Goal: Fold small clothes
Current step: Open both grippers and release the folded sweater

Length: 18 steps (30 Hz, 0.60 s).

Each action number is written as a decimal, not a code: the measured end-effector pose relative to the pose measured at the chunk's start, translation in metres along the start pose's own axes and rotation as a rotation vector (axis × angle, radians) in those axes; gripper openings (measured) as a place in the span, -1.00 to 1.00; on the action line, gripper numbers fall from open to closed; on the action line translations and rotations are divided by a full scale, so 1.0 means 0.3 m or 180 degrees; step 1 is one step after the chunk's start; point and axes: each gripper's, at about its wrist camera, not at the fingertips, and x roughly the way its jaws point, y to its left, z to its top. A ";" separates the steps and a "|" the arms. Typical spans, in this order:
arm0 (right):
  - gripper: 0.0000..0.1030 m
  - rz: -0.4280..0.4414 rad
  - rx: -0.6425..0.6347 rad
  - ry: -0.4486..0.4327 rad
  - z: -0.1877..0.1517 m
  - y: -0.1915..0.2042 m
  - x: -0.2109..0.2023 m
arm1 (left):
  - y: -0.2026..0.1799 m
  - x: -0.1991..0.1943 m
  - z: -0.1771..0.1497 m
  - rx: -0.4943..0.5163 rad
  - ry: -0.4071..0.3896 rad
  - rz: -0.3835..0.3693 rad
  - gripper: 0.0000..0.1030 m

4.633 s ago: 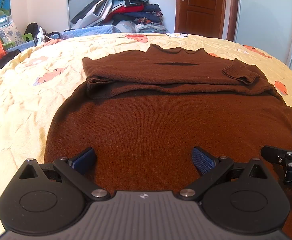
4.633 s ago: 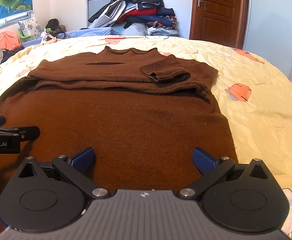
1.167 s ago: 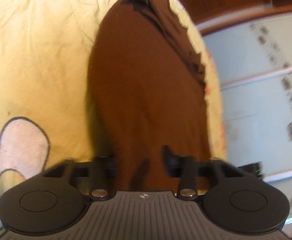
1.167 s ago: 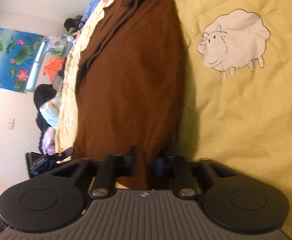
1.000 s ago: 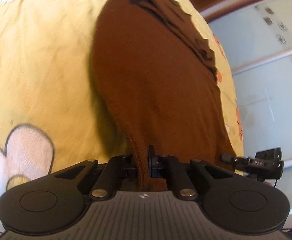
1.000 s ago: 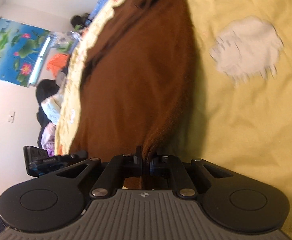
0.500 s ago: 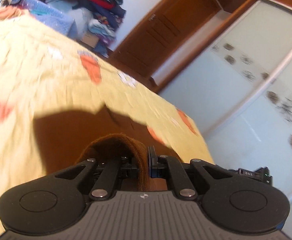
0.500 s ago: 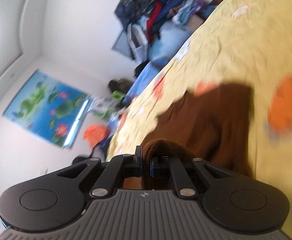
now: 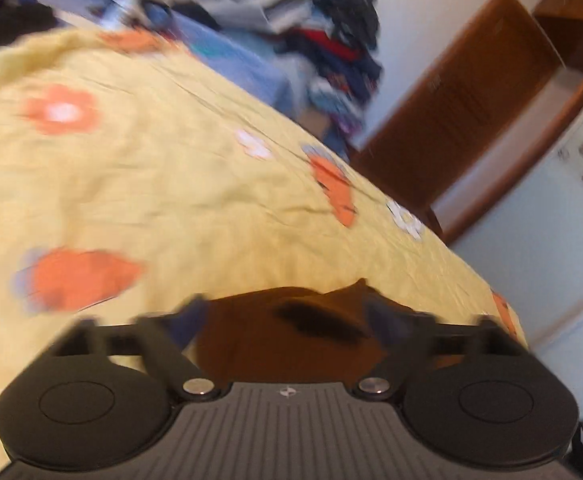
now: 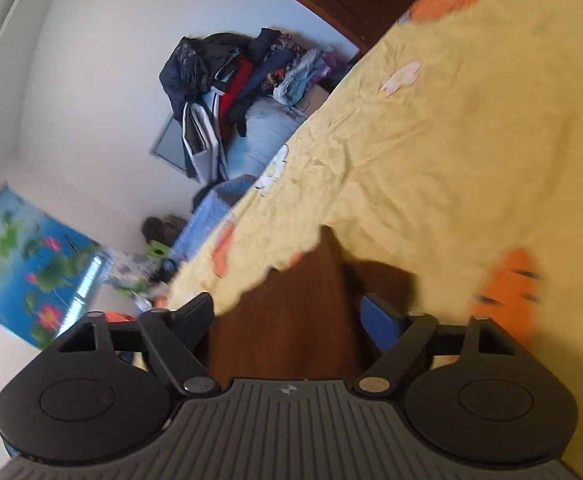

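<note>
**Both claws letting go of the brown sweater**

Opening my left gripper [image 9: 287, 320]: jaws were spreading wide, blue pads clear of the cloth on both sides. The brown sweater [image 9: 283, 340] sat between them at 6 o'clock in the left wrist view, lying on the yellow bedspread [image 9: 163, 184], nothing gripped. A dark slit in the knit showed just right of centre. Frame was motion-blurred, so fine detail of the fabric edge was unreadable.

My right gripper [image 10: 287, 316] was opening too. The sweater [image 10: 291, 312] ran up between the jaws from 6 o'clock toward 12, with a gap visible between cloth and the blue right-hand pad. Left-hand finger looked close to the fabric edge; could not tell if it touched. Not holding anything that I could see.

Bedspread [image 10: 451, 152] filled the 1 to 4 o'clock sector of the right view, with orange and white prints on it. A pile of clothes [image 10: 235, 76] sat at 11 o'clock against the wall, a lotus poster [image 10: 23, 264] at 9 o'clock.

In the left view the same clothes pile [image 9: 323, 52] was at 12 o'clock and a wooden door [image 9: 463, 108] at 2 o'clock.
</note>
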 end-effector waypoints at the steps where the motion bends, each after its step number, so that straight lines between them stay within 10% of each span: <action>1: 0.66 -0.0128 -0.0120 0.0002 -0.035 -0.006 -0.051 | 0.028 -0.060 -0.039 0.0010 -0.0120 0.0045 0.92; 5: 0.67 -0.0512 -0.0239 0.0269 -0.161 -0.074 -0.156 | 0.136 -0.167 -0.187 -0.0274 0.0048 0.0112 0.92; 11: 0.66 -0.0311 -0.0176 0.0503 -0.224 -0.030 -0.096 | 0.062 -0.053 -0.283 -0.0199 0.0240 0.0106 0.90; 13: 0.44 -0.0199 -0.0147 0.0559 -0.223 -0.007 -0.038 | 0.020 -0.023 -0.286 -0.0060 0.0201 0.0190 0.54; 15: -0.49 -0.0270 -0.0163 0.0672 -0.217 0.010 0.018 | 0.002 0.015 -0.275 -0.0023 0.0293 0.0283 -0.40; 18: -0.60 -0.0220 -0.0126 0.0741 -0.222 0.006 0.041 | 0.003 0.007 -0.256 -0.0065 0.0376 0.0168 -0.62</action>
